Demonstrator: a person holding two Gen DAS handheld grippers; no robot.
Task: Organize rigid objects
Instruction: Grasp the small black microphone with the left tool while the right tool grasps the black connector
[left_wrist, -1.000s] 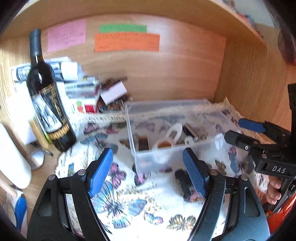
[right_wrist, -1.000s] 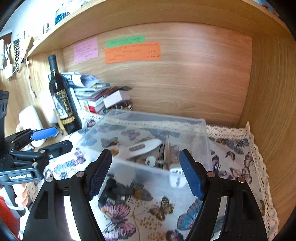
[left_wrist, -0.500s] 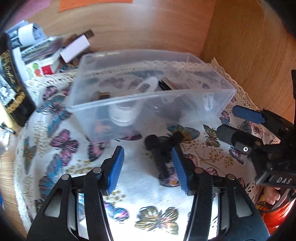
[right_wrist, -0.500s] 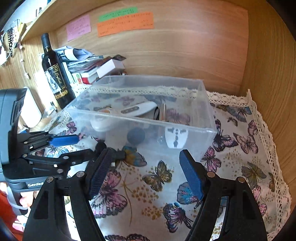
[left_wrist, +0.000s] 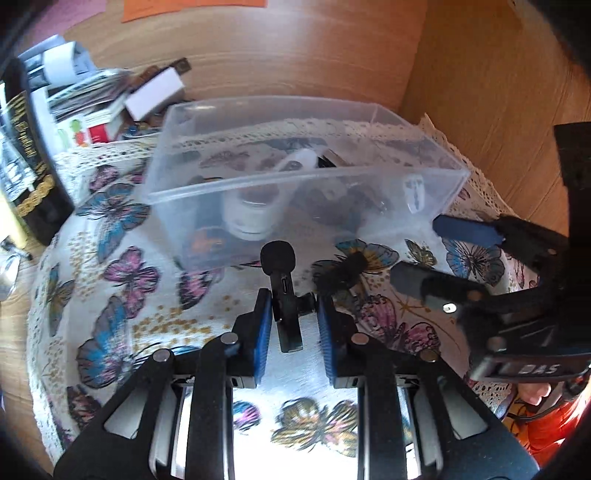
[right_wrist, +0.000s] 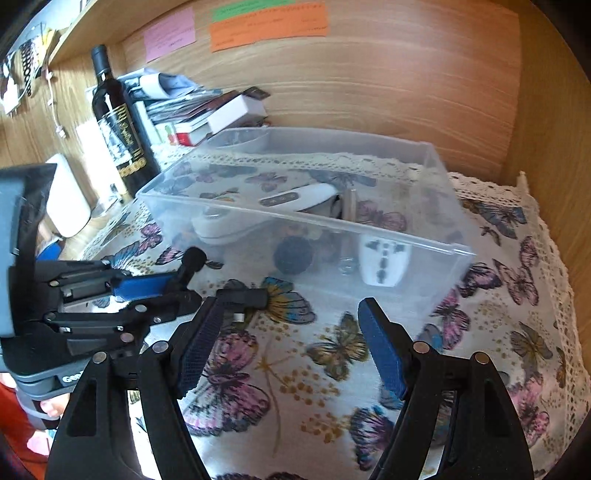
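Wood-panelled alcove with a butterfly-print cloth (right_wrist: 332, 354) over the desk, a wine bottle (right_wrist: 118, 125) and stacked books (right_wrist: 207, 118) at the back left. Clear plastic bin (left_wrist: 306, 184) on the cloth, holding a white remote-like device (right_wrist: 295, 197), a white plug adapter (right_wrist: 384, 260), a round black piece (right_wrist: 293, 254) and other small clutter. Left claw (left_wrist: 293, 328) nearly closed, gripping a small black microphone (left_wrist: 282, 291) just before the bin; right claw (right_wrist: 291, 343) wide open, holding nothing, above the cloth.
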